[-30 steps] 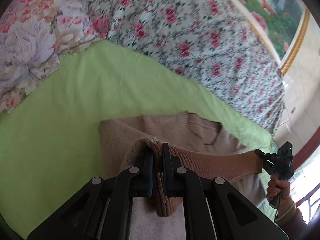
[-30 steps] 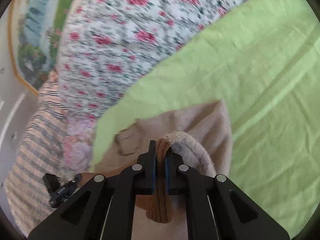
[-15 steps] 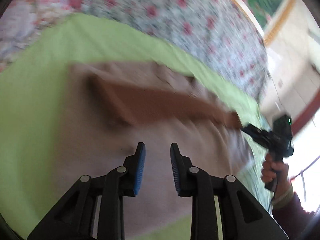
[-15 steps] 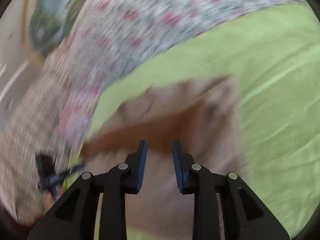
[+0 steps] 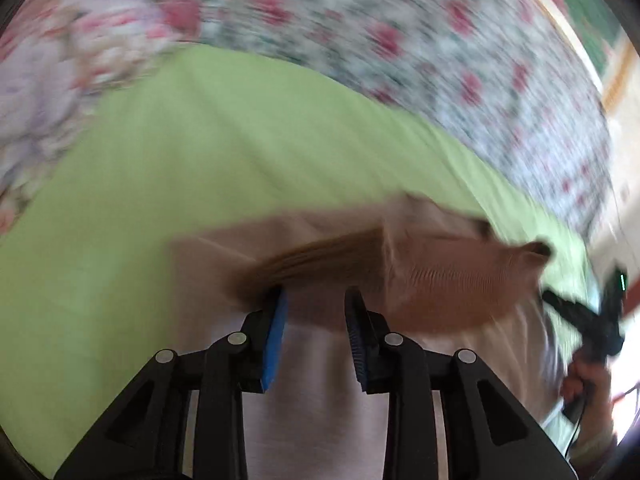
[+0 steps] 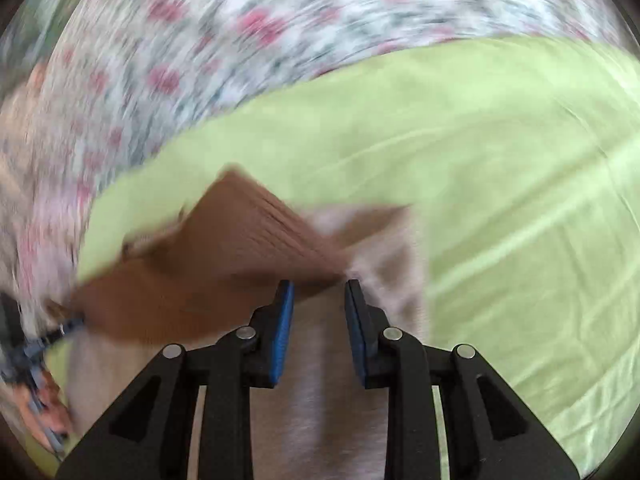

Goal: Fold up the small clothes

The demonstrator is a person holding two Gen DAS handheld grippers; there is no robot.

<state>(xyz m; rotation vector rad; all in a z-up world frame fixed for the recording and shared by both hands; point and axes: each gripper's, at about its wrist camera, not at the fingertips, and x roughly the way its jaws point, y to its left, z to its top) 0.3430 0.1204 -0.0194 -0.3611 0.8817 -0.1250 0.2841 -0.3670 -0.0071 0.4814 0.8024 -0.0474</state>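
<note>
Home bedroom: floral quilt (image 5: 400, 40), green sheet (image 5: 200, 160).

Sweater (image 5: 440, 292) on sheet (image 5: 200, 168), quilt (image 5: 400, 40) behind.

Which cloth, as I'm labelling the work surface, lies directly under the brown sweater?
The plain light-green sheet. The brown sweater is spread on it, with green showing around its edges. The red-flowered cover lies only beyond the sheet's far edge, clear of the sweater.

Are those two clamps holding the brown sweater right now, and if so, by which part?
No, neither holds anything. The left gripper and right gripper have just opened; their jaws stand apart with nothing pinched, and the sweater lies loose on the green sheet.
</note>
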